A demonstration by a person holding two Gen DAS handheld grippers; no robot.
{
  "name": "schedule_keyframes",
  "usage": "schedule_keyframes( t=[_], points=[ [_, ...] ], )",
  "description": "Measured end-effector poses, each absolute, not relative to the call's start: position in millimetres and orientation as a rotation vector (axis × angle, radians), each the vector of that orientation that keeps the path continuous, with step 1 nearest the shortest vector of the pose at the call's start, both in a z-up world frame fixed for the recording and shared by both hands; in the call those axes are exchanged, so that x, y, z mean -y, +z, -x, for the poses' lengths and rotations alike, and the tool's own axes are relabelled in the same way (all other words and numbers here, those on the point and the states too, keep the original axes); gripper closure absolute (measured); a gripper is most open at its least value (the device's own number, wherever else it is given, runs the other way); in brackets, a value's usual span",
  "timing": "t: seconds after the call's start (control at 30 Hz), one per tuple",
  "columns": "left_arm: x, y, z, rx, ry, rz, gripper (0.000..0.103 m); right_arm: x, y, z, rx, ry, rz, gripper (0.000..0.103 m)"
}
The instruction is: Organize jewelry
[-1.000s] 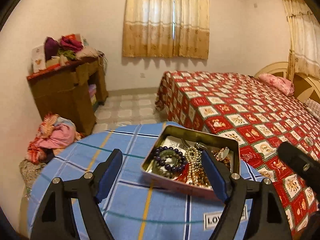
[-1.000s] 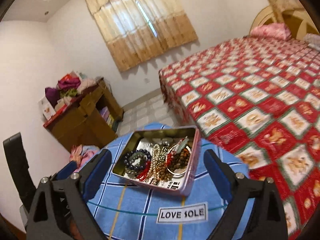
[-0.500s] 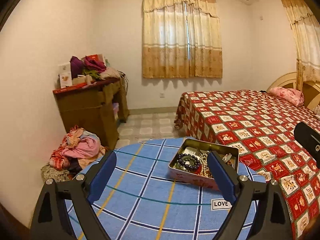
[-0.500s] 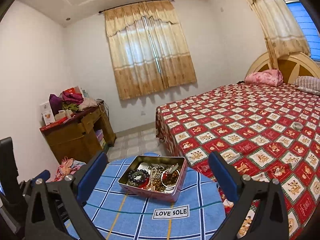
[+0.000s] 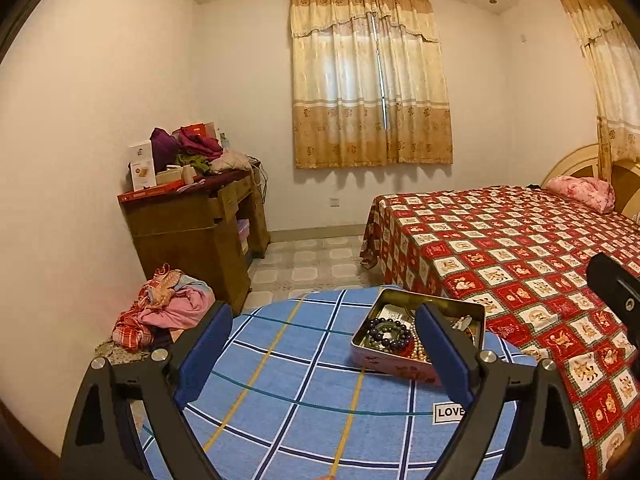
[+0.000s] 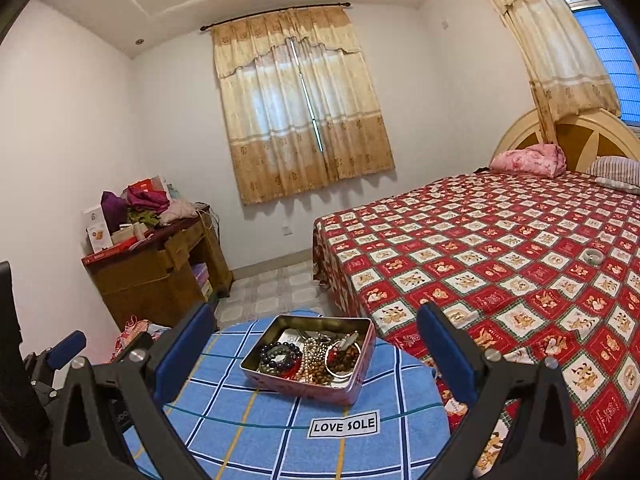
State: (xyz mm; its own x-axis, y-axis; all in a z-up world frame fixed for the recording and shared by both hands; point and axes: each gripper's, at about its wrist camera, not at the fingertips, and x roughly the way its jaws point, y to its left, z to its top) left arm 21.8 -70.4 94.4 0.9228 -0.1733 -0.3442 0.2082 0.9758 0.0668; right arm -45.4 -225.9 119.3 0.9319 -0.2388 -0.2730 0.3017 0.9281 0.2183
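The tin (image 6: pixel 308 354) stood on the round surface (image 6: pixel 248 436), on its far part, near the bed (image 6: pixel 500 264). It was open, without a lid, and it held the jewelry in a loose heap: a dark bracelet (image 6: pixel 280 354) at the left, a pearl strand (image 6: pixel 310 360) in the middle and brown beads (image 6: pixel 346 356) at the right, all touching one another.

The left gripper (image 5: pixel 322 346) and the right gripper (image 6: pixel 310 346) both hung above the near part of the surface. Their fingers were spread wide and held nothing.

The tin was rectangular. In the right view its long axis ran from left to right, a little turned, with one corner toward the camera.

I think the beads are light, hard and smooth, so they may slip from flat fingers. The strands are limp and will hang down when lifted, and they may catch on each other. The bracelet looks the easiest piece, to be taken across its ring at the top side. The tin itself is stiff and thin; its rim would give a good hold.
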Motion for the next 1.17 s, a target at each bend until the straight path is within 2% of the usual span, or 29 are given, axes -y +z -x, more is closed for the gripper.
schedule_keyframes(
  t=[0.83, 1.17],
  points=[
    [68.9, 98.1, -18.7, -0.306, -0.133, -0.115, 0.010, 227.4, 120.0, 48.8, -0.238, -0.286, -0.267, 0.000],
    [60.9, 90.5, -30.5, -0.360, -0.136, -0.092, 0.010, 231.2, 118.9, 48.2, -0.254, -0.305, -0.286, 0.000]
  ],
)
